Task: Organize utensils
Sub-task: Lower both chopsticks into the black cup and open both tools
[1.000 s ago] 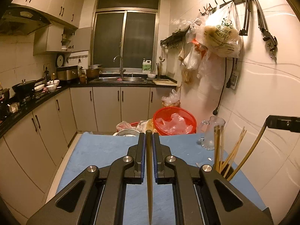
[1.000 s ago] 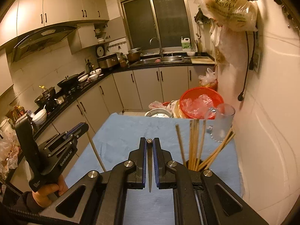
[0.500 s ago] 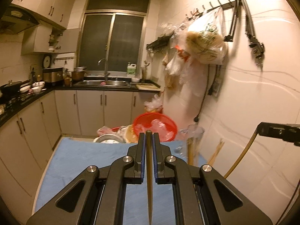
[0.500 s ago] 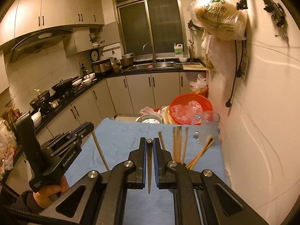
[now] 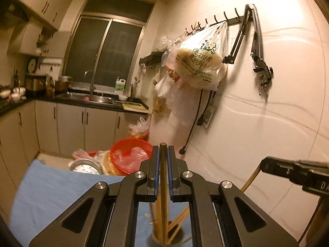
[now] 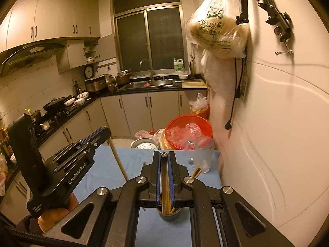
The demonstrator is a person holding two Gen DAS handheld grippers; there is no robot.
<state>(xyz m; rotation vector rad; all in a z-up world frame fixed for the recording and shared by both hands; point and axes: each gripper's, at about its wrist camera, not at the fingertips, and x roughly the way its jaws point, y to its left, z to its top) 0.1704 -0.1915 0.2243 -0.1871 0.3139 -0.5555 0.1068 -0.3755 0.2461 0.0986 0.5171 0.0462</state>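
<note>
The long thin wooden chopstick (image 5: pixel 163 177) in the left gripper (image 5: pixel 163 154) stands almost straight up, and its low end hangs right over the round dark cup (image 5: pixel 167 237) full of wooden chopsticks. The left gripper is squeezed tight on this stick, with the jaws almost touching each other.

The right gripper (image 6: pixel 163 160) is squeezed tight too. It holds another thin stick with a small shiny knob on top (image 6: pixel 163 155), and that stick also points down at the round dark cup (image 6: pixel 169 214). From the left side, the right gripper shows up beside the cup with a wooden stick (image 5: pixel 249 180) hanging from it.

The cup sits on the blue cloth on the counter (image 6: pixel 131 164). A clear glass mug (image 6: pixel 202 160) stands just behind the cup, near the white wall. A red plastic basket (image 6: pixel 188 131) is farther behind the cup, down past the counter edge.

To do this well, I think each stick should go down into the cup one at a time. Keep the stick straight up so its tip slides in between the others. Go slow, since a poke on the rim could tip the cup. Let go only when the tip is well inside. Keep the two grippers from bumping over the cup
</note>
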